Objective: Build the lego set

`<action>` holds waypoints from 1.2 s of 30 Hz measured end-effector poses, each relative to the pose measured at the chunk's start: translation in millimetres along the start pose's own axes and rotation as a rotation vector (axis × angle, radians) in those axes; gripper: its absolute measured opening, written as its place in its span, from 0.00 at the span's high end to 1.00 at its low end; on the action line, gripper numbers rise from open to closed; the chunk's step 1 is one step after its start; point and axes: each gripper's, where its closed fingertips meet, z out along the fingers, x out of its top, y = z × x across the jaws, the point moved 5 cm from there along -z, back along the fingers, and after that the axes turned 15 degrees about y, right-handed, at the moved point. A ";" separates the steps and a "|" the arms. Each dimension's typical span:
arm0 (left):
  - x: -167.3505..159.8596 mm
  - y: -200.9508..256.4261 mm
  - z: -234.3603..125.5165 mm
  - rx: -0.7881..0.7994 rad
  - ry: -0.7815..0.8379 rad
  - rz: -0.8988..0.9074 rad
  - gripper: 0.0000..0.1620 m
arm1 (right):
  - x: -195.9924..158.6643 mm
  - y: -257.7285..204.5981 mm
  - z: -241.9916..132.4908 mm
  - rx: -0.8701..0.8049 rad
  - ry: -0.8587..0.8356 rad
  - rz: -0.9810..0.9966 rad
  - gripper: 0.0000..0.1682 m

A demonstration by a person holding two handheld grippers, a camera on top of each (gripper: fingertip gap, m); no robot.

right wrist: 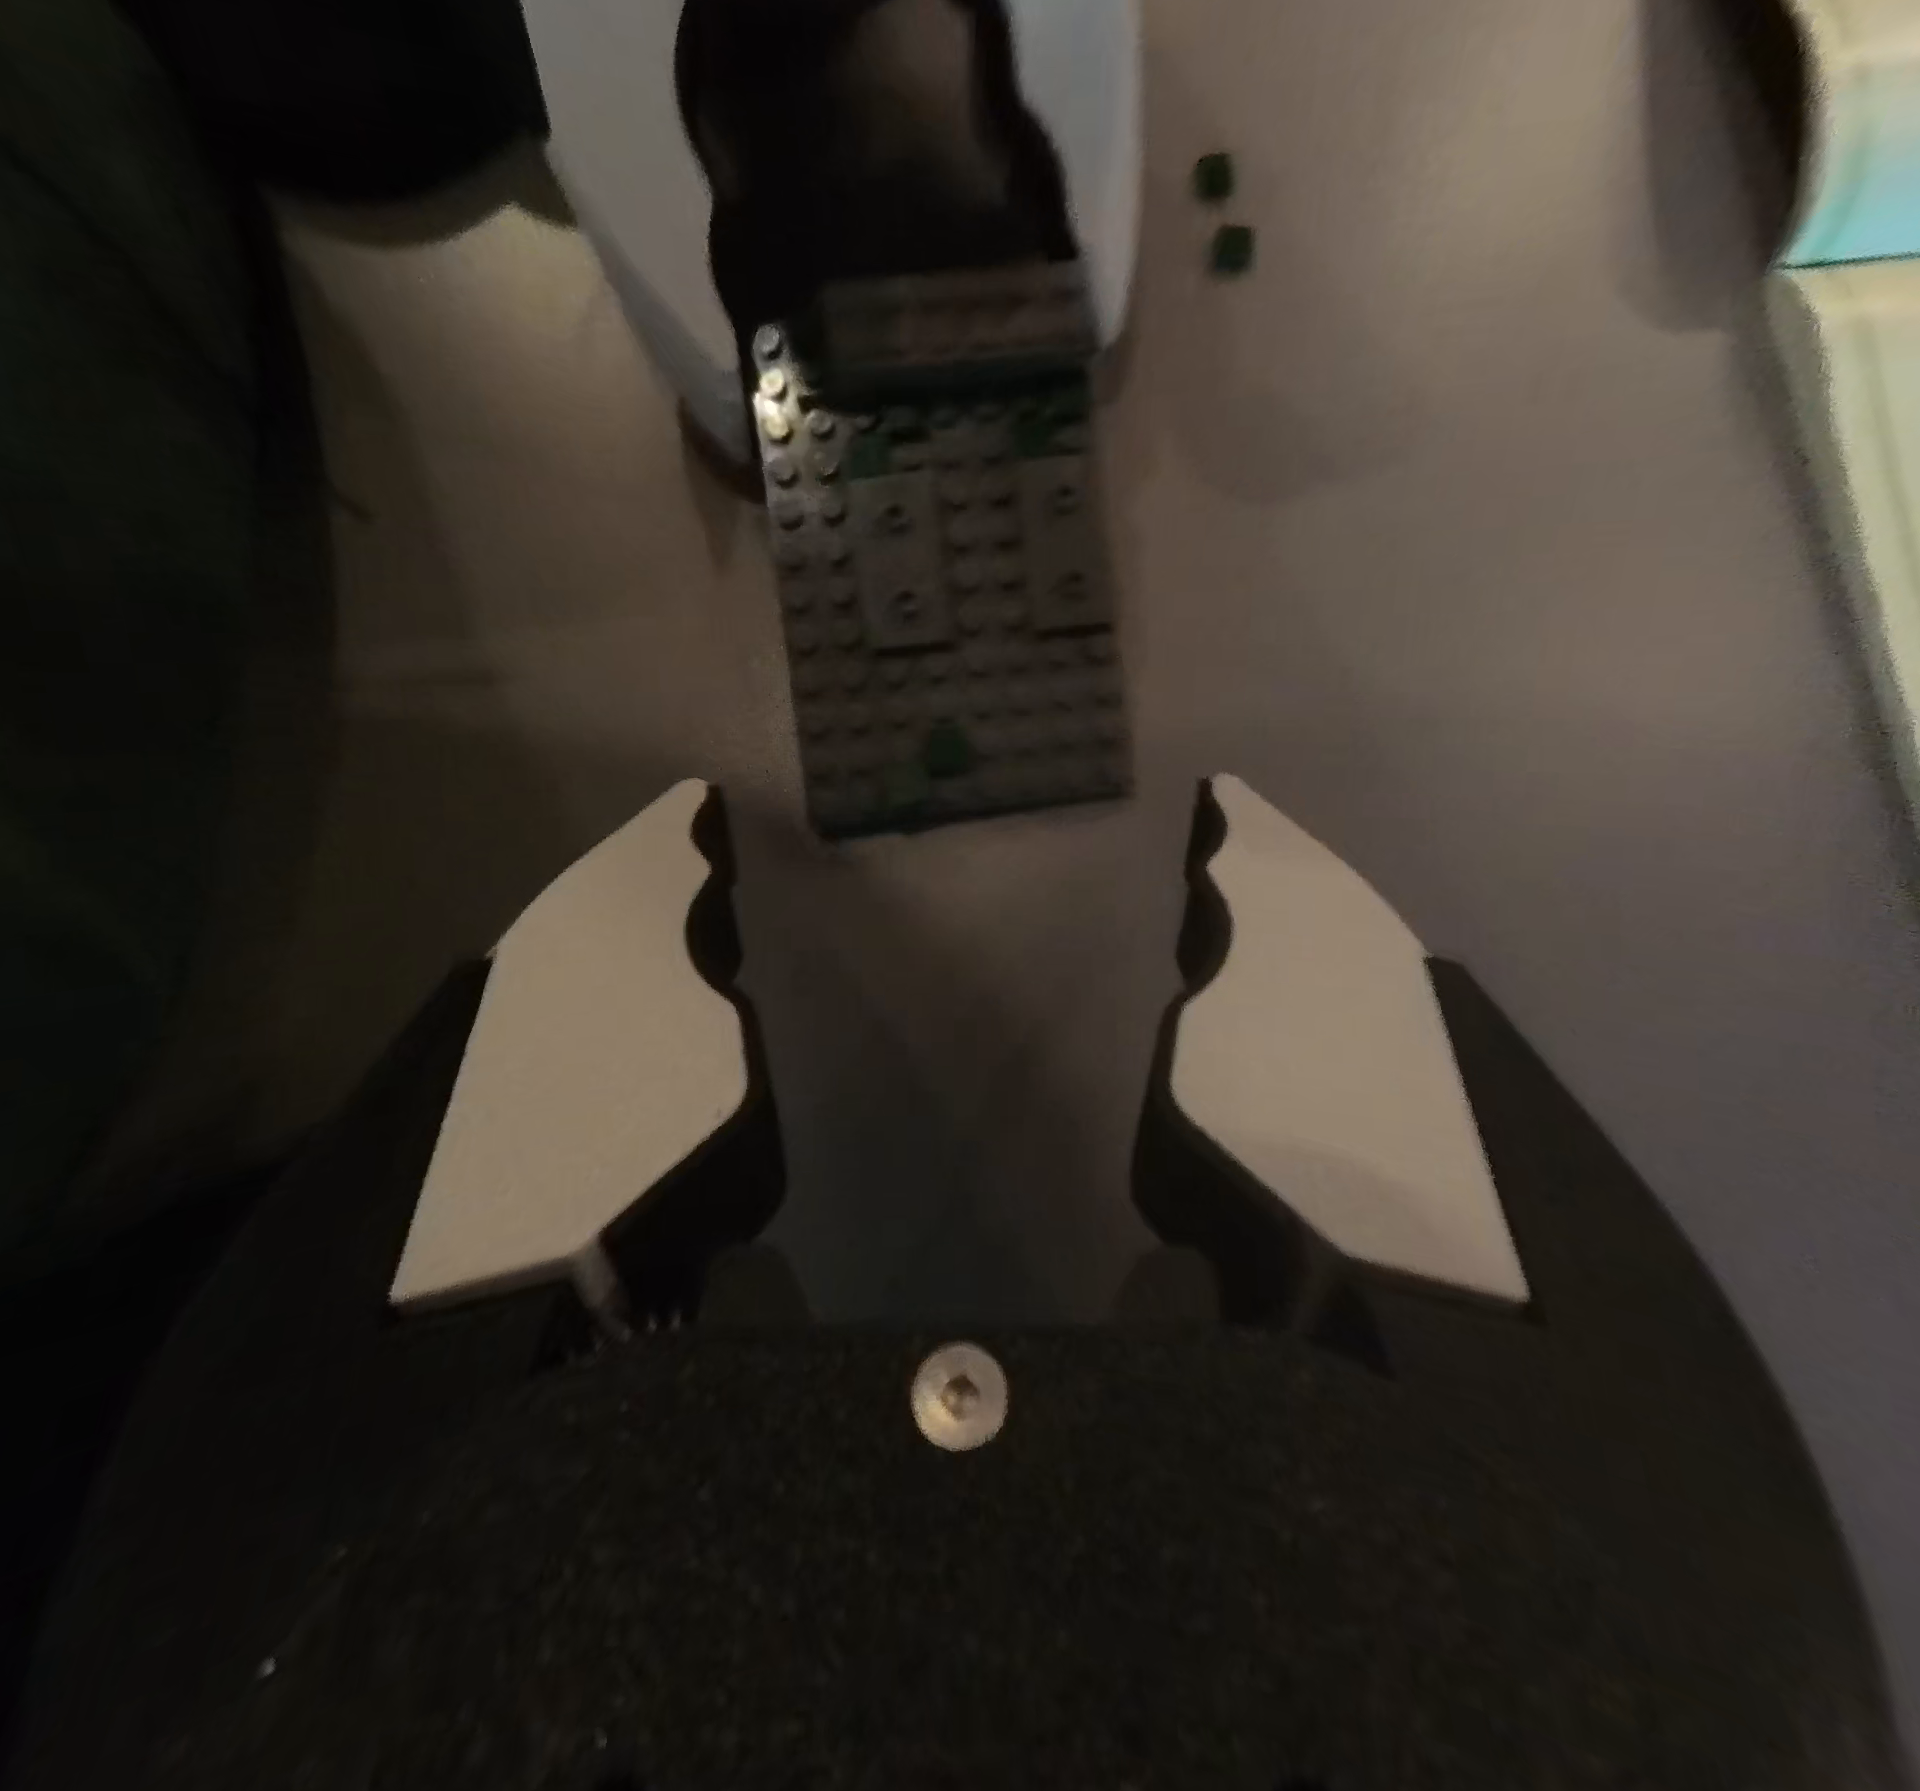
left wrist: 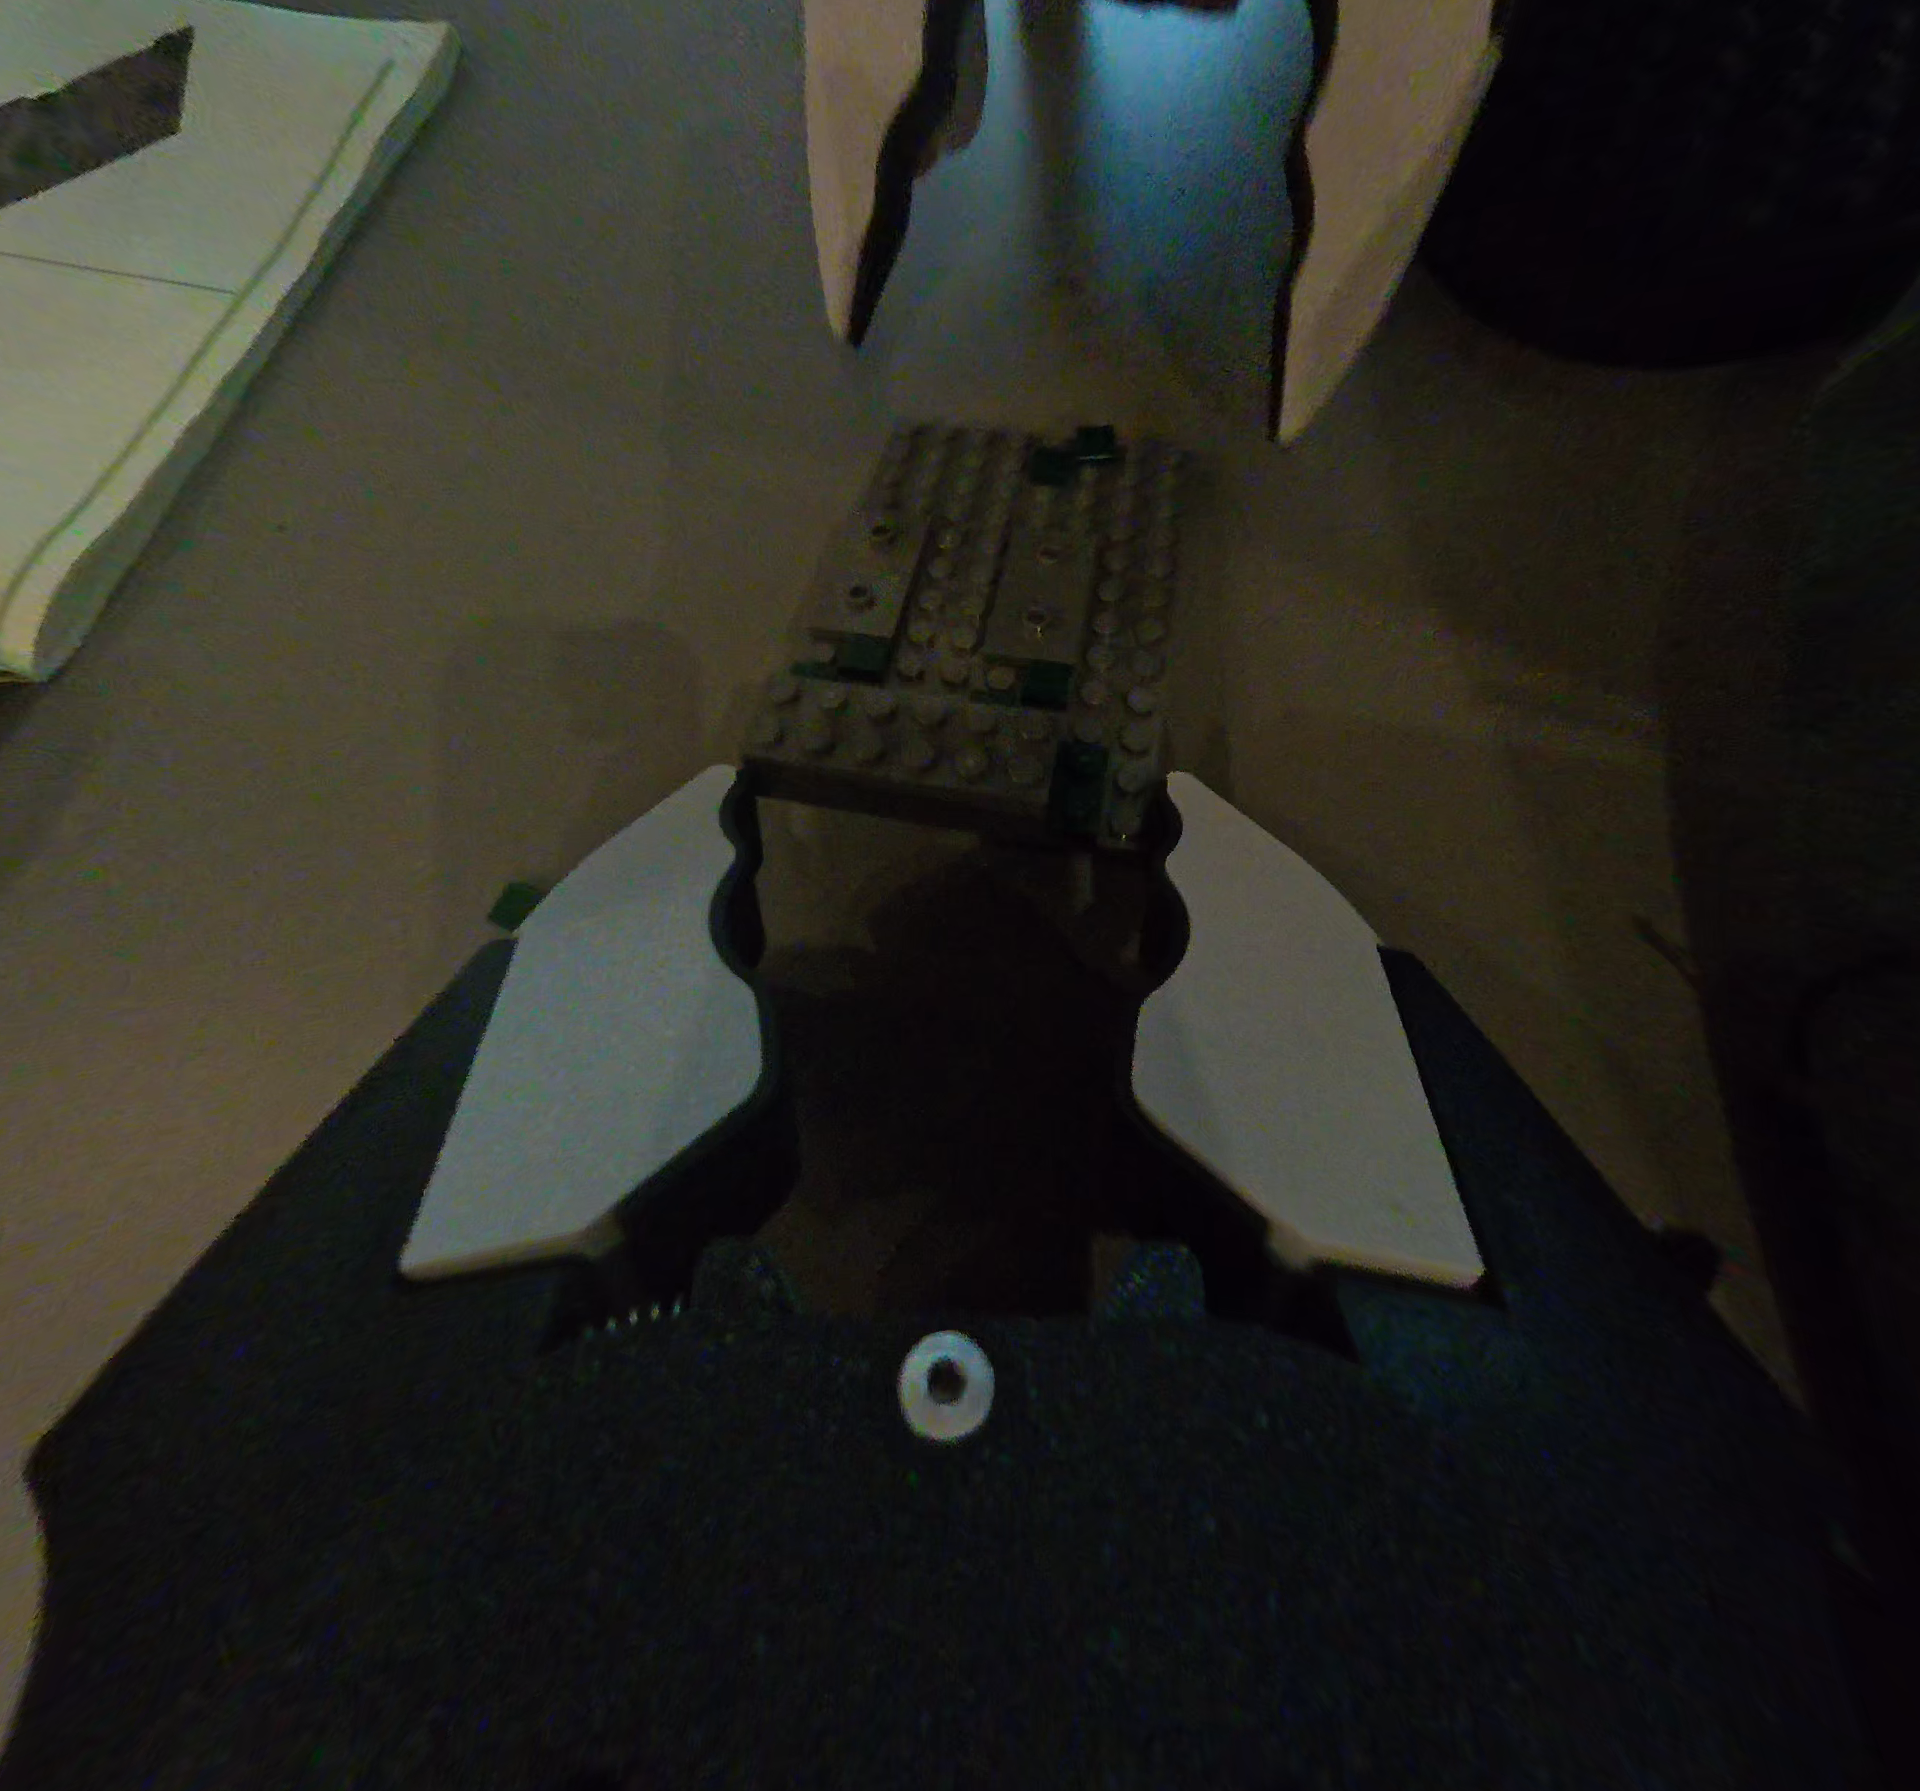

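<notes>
A grey studded lego plate (left wrist: 966,598) with smooth grey tiles and a few small dark green pieces on it lies on the pale table. My left gripper (left wrist: 951,791) is shut on its near end, one fingertip against each side. In the right wrist view the plate (right wrist: 935,619) lies just beyond my right gripper (right wrist: 956,791), which is open and empty, its tips short of the plate's end. The right gripper also shows in the left wrist view (left wrist: 1070,380), open above the plate's far end. The left gripper's white fingers (right wrist: 644,235) hold the far end there.
Two loose dark green pieces (right wrist: 1221,209) lie on the table beside the plate, and one (left wrist: 509,905) sits by my left finger. A pale instruction booklet (left wrist: 156,339) lies at the left. A dark round object (left wrist: 1714,131) stands at the top right. My hands' fingertips stand some 8 centimeters from each other.
</notes>
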 end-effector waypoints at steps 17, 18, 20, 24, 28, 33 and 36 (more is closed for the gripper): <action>2.2 0.7 -3.2 0.008 0.028 0.015 0.56 | 1.2 2.3 25.9 0.067 0.005 -0.032 0.60; 2.1 0.9 -3.1 0.006 0.025 0.015 0.56 | 1.2 2.0 25.6 0.069 0.004 -0.028 0.60; 1.3 1.6 -2.7 0.000 0.017 0.015 0.56 | 1.5 1.2 25.0 0.071 -0.002 -0.027 0.60; 0.1 3.0 -1.8 -0.017 0.003 0.013 0.54 | 0.7 -0.4 24.7 0.078 0.005 -0.032 0.60; -2.6 4.6 0.9 -0.042 -0.030 0.010 0.50 | 0.6 -2.8 26.4 0.082 0.023 -0.039 0.60; -3.3 5.3 2.1 -0.050 -0.042 0.040 0.52 | 0.1 -2.8 26.5 0.084 0.033 -0.037 0.60; -4.1 7.6 0.7 -0.079 -0.052 0.048 0.51 | -0.2 -2.9 26.2 0.086 0.033 -0.037 0.60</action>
